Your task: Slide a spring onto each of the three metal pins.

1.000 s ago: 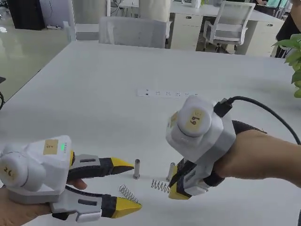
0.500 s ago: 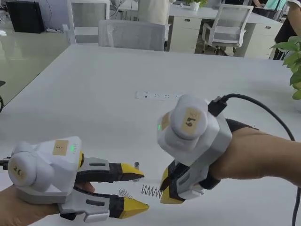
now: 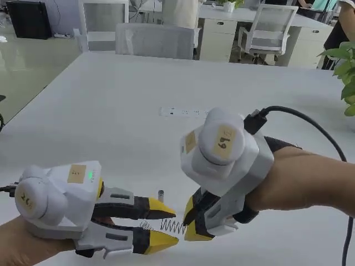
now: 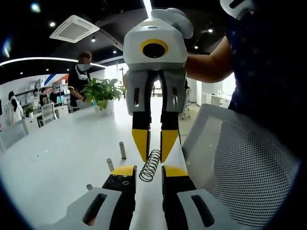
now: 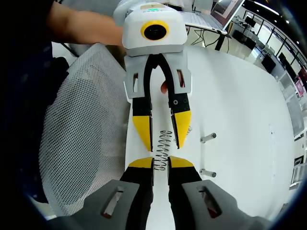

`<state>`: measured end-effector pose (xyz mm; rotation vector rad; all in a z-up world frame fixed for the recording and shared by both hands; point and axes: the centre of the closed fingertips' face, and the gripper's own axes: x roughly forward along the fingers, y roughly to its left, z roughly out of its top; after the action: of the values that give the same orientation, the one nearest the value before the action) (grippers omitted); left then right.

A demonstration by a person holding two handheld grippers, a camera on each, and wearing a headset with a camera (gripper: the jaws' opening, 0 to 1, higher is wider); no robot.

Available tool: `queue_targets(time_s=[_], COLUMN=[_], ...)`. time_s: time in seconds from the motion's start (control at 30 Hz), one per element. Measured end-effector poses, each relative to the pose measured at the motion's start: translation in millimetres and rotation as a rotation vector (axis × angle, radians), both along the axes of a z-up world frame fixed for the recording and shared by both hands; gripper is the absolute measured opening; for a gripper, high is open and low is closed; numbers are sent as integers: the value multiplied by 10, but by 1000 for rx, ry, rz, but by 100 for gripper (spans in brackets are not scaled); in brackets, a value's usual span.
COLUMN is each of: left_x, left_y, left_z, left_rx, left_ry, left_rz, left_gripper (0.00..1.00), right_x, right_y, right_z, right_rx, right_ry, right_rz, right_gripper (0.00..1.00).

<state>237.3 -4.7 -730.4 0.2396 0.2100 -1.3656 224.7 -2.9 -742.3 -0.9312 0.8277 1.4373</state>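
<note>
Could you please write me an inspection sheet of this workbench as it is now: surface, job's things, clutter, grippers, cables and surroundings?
Surface: white table with a socket strip set in it.
Job's things: spring bridging the two grippers' tips; second spring lying on the table; two pins to one side, no spring on them.
Clutter: nothing seen.
Grippers: right gripper, jaws closed on one end of the spring; left gripper open, its jaws on either side of the other end.
Cables: black cable runs from the right gripper towards the right edge.
Surroundings: office chair, plant, a person standing far off.
</note>
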Motion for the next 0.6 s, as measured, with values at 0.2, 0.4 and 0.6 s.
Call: queue_targets(time_s=[0.2, 0.4, 0.6], left_x=[-10, -32, -67], left_y=[-8, -19, -34], left_z=[1, 6, 10], left_rx=[5, 9, 8], left_ry=[-9, -21, -16], left_rz=[-12, -29, -47], left_gripper=[7, 5, 3], right_x=[-7, -15, -17], right_y=[2, -3, -20], right_z=[6, 12, 17], right_rx=[-4, -5, -1], right_ry=[-8, -16, -13], right_rz=[22, 45, 46], right_gripper=[8, 8, 8])
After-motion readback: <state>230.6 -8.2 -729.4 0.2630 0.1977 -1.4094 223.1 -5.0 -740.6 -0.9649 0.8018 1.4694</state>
